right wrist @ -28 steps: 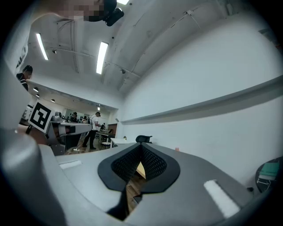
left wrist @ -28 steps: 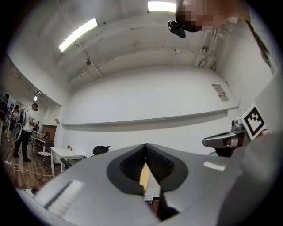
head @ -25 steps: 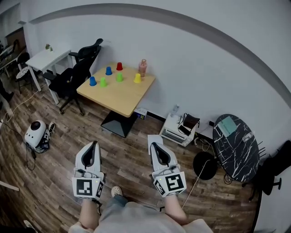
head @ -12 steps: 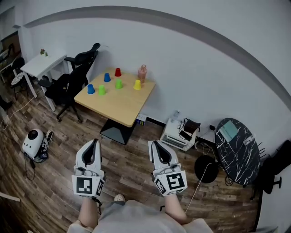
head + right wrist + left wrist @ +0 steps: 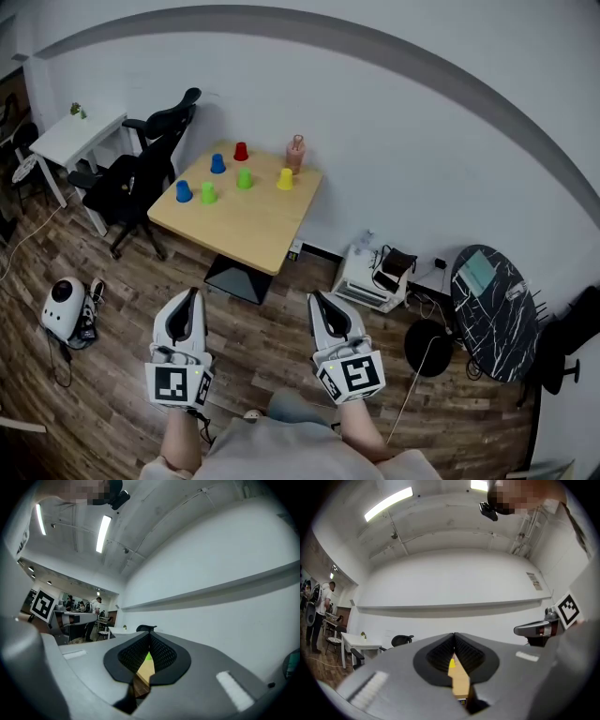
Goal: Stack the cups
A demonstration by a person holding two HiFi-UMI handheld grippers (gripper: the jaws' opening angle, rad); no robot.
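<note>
Left claw (image 5: 192, 296) and right claw (image 5: 318, 300) are both closed with nothing gripped. Their ribbed black pads are pressed together inside smooth grey plastic shells, and each has a black-and-white marker cube at the back. They are held side by side over the floor (image 5: 272, 342), pointing toward the table (image 5: 246, 225) and well apart from it.

Six small tapered plastic cups stand separately on the far half of the table, none stacked.
- The red cup (image 5: 241, 152) is nearest the wall.
- The blue cup (image 5: 217, 164) is just left of the red one.
- The second blue cup (image 5: 183, 191) is by the left edge.
- The green cup (image 5: 208, 193) is just beside the second blue cup.
- The second green cup (image 5: 244, 178) is mid-table.
- The yellow cup (image 5: 285, 179) is on the right.

A pink bottle (image 5: 296, 154) with a loop top stands upright near the yellow cup, on the wall side.

The table has a square, matte, light wood top on a flat dark base (image 5: 234, 279). The floor is dark wood-look planks and the wall is plain white. Floor planks lie between the claws and the table.

Other things around:
- Black office chairs (image 5: 141, 173) stand at the table's left side, with a white desk (image 5: 67, 141) beyond them.
- A white round-bodied device (image 5: 59, 305) with a cable sits on the floor at left.
- A white boxy machine (image 5: 364, 277) stands by the wall right of the table, with a dark bag (image 5: 392, 261) on it.
- A round black marble-pattern side table (image 5: 492, 305) is at far right.

In the left gripper view, a sliver of the table top and the yellow cup shows below the shut pads.
</note>
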